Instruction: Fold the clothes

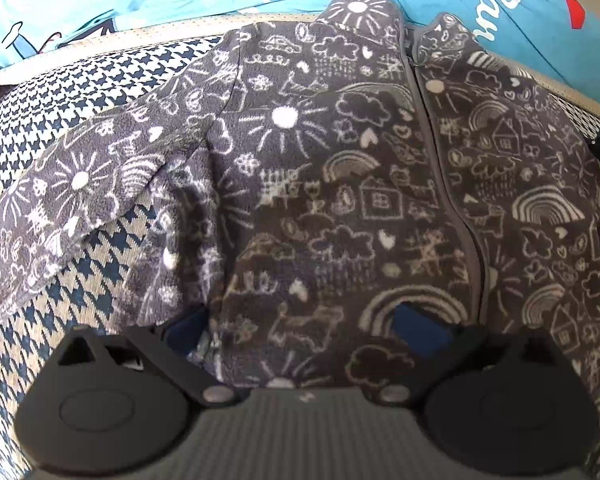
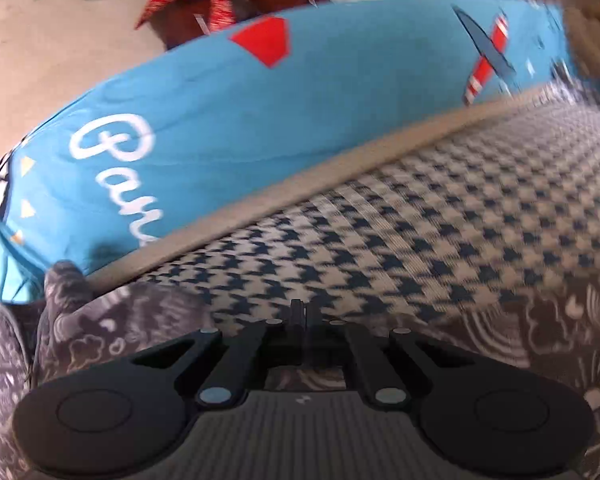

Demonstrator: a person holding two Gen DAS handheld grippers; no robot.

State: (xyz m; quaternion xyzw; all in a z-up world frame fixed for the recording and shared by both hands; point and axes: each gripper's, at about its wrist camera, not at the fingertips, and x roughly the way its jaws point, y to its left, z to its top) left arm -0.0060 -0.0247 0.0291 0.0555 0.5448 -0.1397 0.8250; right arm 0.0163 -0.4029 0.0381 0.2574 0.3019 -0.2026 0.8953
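Here the left gripper (image 1: 300,328) sits with its jaws spread wide, the hem of the doodle-print fleece jacket (image 1: 340,184) bunched between them. The right gripper (image 2: 303,314) has its jaws pressed together, empty as far as I can tell, over the jacket's edge. The jacket lies zip-up on the houndstooth cushion (image 1: 60,80), one sleeve (image 1: 72,196) flung outward, blue pillows (image 2: 260,120) beyond. Best to fold that sleeve in flat before doubling the body, I'd judge
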